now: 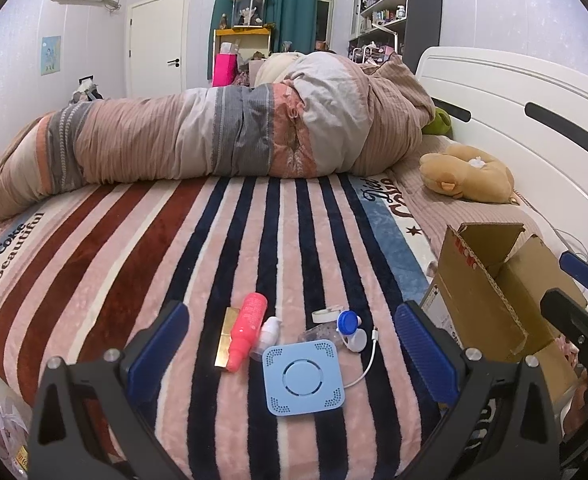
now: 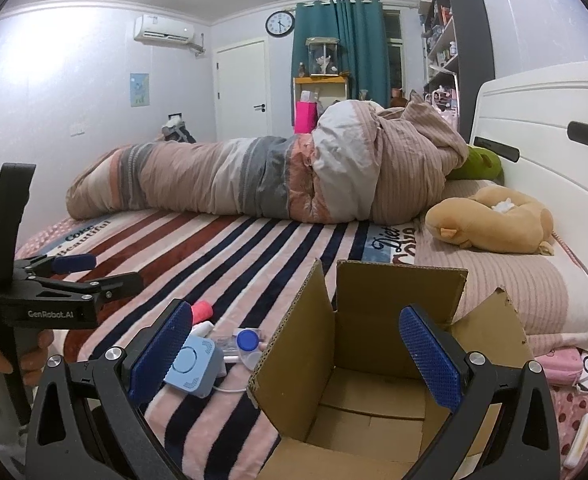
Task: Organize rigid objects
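On the striped blanket lie a light blue square device (image 1: 302, 378) with a white cable (image 1: 364, 362), a pink bottle (image 1: 245, 331), a gold bar-shaped box (image 1: 227, 338), a small white bottle (image 1: 269, 330) and a blue-capped lens case (image 1: 348, 322). My left gripper (image 1: 291, 350) is open and empty, its jaws wide to either side of these items. An open cardboard box (image 2: 374, 360) stands to the right. My right gripper (image 2: 296, 354) is open and empty over the box's near edge. The blue device also shows in the right wrist view (image 2: 191, 366).
A rolled duvet (image 1: 233, 128) lies across the far bed. A tan plush toy (image 1: 468, 174) and white headboard (image 1: 534, 104) are at right. Pink items (image 2: 566, 364) lie beside the box. The left gripper's body and a hand show in the right wrist view (image 2: 53, 304).
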